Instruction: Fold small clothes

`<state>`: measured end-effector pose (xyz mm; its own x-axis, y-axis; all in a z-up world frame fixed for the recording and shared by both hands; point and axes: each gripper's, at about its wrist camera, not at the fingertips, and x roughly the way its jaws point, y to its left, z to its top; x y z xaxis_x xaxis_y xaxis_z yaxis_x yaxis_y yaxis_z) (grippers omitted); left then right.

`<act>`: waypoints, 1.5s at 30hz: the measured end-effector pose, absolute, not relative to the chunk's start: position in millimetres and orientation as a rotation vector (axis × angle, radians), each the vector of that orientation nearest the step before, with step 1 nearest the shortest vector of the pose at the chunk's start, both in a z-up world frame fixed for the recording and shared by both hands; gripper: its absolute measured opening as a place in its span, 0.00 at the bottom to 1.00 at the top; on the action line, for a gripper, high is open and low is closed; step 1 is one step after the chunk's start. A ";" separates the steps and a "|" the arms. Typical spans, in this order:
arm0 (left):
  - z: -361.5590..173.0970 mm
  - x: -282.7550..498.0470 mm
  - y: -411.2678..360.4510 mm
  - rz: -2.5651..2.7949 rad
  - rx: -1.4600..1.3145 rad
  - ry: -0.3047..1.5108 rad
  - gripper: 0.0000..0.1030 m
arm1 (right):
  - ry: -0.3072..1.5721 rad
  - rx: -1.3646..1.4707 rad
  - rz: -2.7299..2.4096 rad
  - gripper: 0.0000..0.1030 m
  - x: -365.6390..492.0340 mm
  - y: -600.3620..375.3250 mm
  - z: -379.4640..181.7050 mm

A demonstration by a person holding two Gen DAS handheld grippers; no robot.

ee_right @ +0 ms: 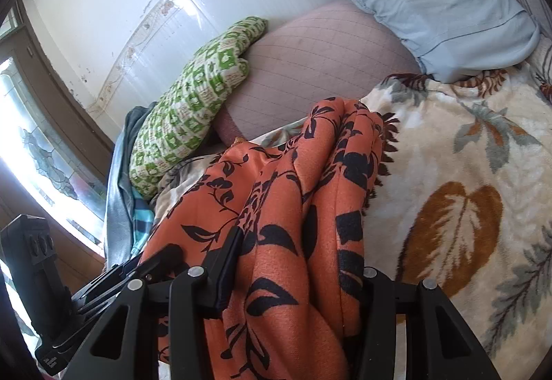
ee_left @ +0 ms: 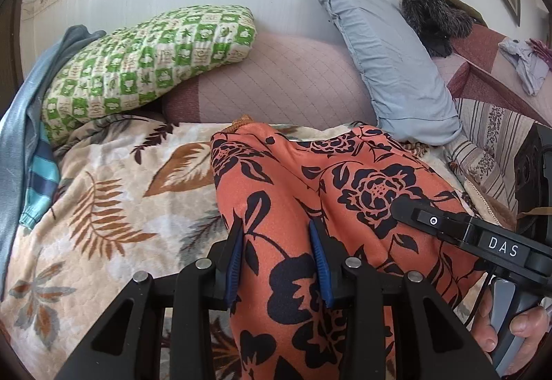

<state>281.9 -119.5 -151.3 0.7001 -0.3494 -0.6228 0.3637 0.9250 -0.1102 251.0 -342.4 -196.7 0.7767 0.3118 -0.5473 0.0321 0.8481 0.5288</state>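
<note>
Both are clamped on the orange floral garment (ee_left: 310,207) here! The left hand-held gripper (ee_left: 279,262) pinches a thick fold between its blue pads, and the right hand-held gripper (ee_right: 293,280) grips a bunched handful. The cloth drapes away over the leaf-print blanket (ee_right: 465,173) on the bed, toward the far green checked pillow (ee_left: 148,66).

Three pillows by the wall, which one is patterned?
The green-and-white checked pillow on the left. The pink quilted cushion and the pale blue pillow are plain.
</note>
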 end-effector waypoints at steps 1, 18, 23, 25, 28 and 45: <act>-150.1 278.2 -109.9 -0.386 0.024 0.686 0.37 | 0.671 0.549 0.175 0.48 249.4 -334.5 -195.2; -202.0 245.1 -38.7 -0.179 0.170 0.759 0.59 | 0.901 0.646 0.086 0.65 230.0 -292.8 -264.3; -183.6 242.0 -38.2 -0.134 0.185 0.693 0.62 | 0.648 0.627 0.114 0.65 206.8 -301.4 -215.7; -181.7 243.9 -40.1 -0.113 0.202 0.685 0.62 | 0.625 0.570 0.152 0.50 212.3 -285.6 -202.0; -184.4 248.1 -41.4 -0.102 0.212 0.698 0.62 | 0.671 0.529 0.211 0.38 224.4 -263.1 -205.2; -206.4 289.9 -39.7 -0.084 0.198 0.796 0.63 | 0.813 0.563 0.206 0.33 272.5 -252.9 -234.4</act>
